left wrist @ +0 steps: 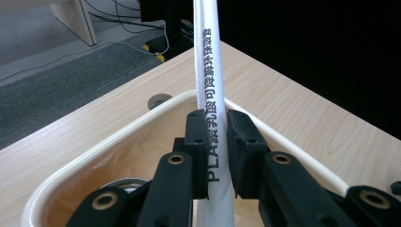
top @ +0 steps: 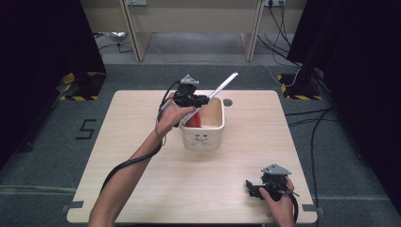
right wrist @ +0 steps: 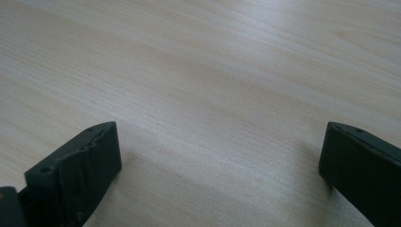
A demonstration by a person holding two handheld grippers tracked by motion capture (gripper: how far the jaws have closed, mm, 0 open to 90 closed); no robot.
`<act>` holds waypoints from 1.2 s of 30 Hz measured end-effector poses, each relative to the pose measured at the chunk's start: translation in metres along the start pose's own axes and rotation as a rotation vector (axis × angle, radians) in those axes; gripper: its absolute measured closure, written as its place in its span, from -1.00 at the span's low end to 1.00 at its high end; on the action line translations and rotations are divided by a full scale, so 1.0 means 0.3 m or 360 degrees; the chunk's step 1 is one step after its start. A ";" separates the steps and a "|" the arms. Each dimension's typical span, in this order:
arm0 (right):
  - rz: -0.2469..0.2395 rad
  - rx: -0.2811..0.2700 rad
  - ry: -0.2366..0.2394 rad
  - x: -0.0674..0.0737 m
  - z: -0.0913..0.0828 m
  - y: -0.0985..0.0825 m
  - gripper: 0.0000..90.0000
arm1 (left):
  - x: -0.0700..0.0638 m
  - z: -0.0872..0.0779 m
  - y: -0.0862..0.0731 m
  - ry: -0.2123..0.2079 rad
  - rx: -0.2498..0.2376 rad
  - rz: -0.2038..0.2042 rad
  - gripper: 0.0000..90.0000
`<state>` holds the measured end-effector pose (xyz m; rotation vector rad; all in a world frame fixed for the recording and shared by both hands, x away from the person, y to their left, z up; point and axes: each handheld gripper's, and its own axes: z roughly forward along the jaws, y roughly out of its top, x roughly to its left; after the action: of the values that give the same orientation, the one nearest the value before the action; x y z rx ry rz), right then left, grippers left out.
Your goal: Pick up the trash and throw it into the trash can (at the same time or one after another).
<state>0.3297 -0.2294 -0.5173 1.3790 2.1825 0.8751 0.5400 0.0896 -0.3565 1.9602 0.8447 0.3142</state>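
Note:
A long white paper-wrapped straw [top: 223, 85] printed with black lettering slants up and away over the cream tub [top: 203, 138]. My left gripper [top: 204, 99] is shut on the straw [left wrist: 203, 52] above the tub's near rim [left wrist: 94, 151], and both pads [left wrist: 196, 137] press its sides. The straw's lower end reaches down into the tub beside a red object [top: 193, 121]. My right gripper [top: 249, 188] rests at the table's front right. In the right gripper view, this gripper [right wrist: 217, 151] stands open over bare wood with nothing between its jaws.
The tub stands near the middle of the light wooden table [top: 142, 142]. A round metal rim [left wrist: 124, 182] shows inside the tub. A small round hole [top: 228, 102] sits in the tabletop behind the tub. Desk legs and cables [top: 283, 28] are on the floor beyond.

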 end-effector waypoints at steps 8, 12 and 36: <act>-0.0001 0.0000 -0.0001 0.000 0.000 0.000 -1.00 | -0.001 0.032 0.000 -0.0016 0.0015 -0.0014 0.75; 0.0001 0.0000 0.0001 0.000 0.000 0.000 -1.00 | -0.001 0.043 -0.008 -0.0014 0.0038 -0.0010 0.75; -0.0011 -0.0003 0.0006 0.000 0.001 0.000 -1.00 | -0.004 0.064 -0.024 -0.0006 0.0181 0.0011 0.65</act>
<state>0.3299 -0.2294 -0.5175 1.3692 2.1878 0.8777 0.5463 0.0782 -0.3726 2.0690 0.8704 0.2717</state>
